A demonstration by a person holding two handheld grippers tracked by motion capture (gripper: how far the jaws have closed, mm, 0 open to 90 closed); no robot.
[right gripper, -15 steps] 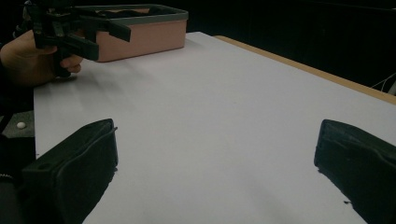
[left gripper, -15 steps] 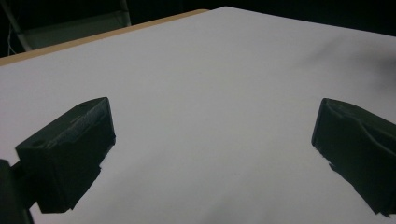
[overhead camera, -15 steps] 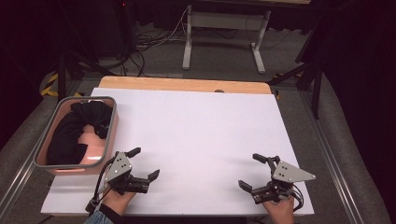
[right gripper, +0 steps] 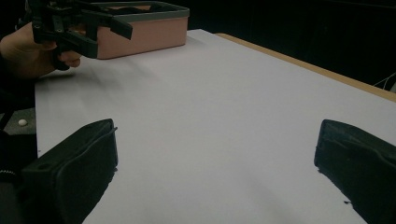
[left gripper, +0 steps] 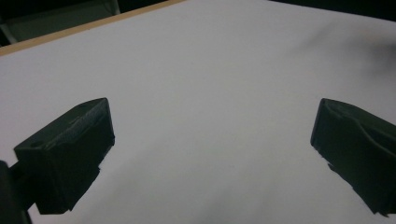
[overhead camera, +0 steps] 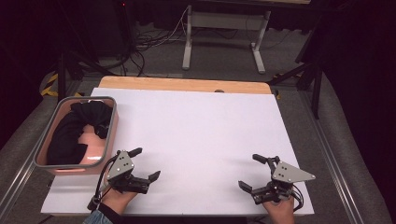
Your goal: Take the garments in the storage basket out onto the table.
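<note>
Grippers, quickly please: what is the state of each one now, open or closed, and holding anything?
Left gripper: open, holding nothing, beside the pink bin.
Right gripper: open, holding nothing, over the white table sheet.

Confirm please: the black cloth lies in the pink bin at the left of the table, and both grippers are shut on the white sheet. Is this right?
Not quite. The black cloth does lie in the pink bin at the left, but the left gripper and right gripper are both open over the white sheet, holding nothing. The high view and both gripper views show the jaws wide apart.
</note>
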